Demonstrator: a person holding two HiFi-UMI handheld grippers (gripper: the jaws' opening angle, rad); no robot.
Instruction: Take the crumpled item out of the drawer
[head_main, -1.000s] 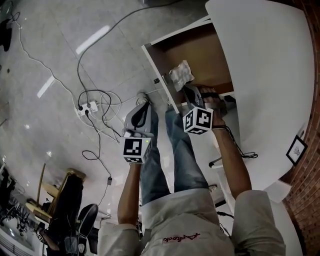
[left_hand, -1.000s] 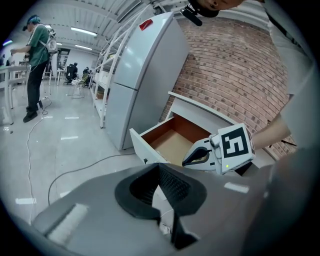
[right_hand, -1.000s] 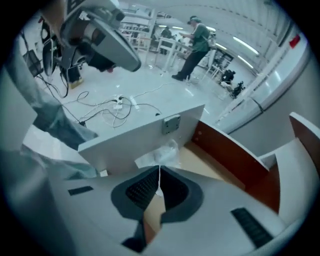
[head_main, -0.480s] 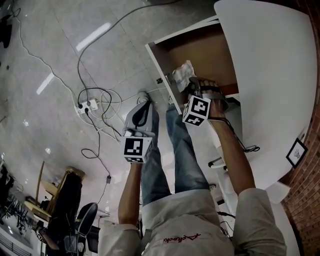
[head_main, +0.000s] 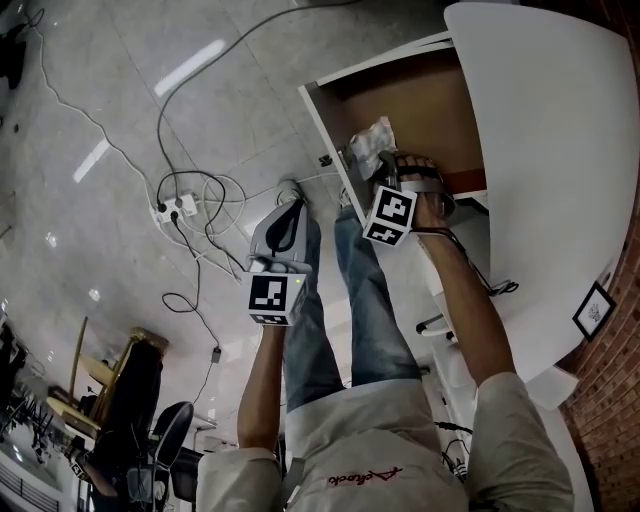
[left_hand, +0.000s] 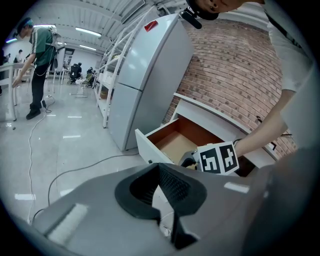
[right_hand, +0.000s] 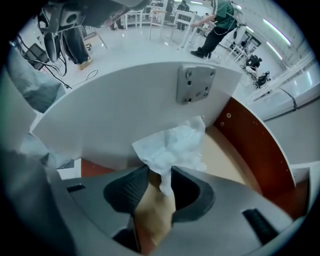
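Note:
The white drawer (head_main: 326, 140) stands pulled out, its brown inside showing. A crumpled white paper (head_main: 372, 140) lies in its near corner, against the front panel (right_hand: 125, 110). My right gripper (head_main: 385, 172) reaches into that corner. In the right gripper view its jaws (right_hand: 160, 182) are opening, and the lower tail of the crumpled paper (right_hand: 172, 147) hangs between them without being squeezed. My left gripper (head_main: 285, 215) hangs over the floor left of the drawer with nothing in it. In its own view the left gripper (left_hand: 162, 192) looks shut, and the open drawer (left_hand: 170, 142) lies beyond.
A white cabinet top (head_main: 550, 150) overhangs the drawer at the right. Cables and a power strip (head_main: 175, 212) lie on the tiled floor at the left. A tall fridge (left_hand: 150, 75) stands beside the drawer against a brick wall. The person's legs (head_main: 340, 300) are below the drawer front.
My right gripper has moved forward into the drawer corner, up to the crumpled paper. The left gripper has stayed where it was.

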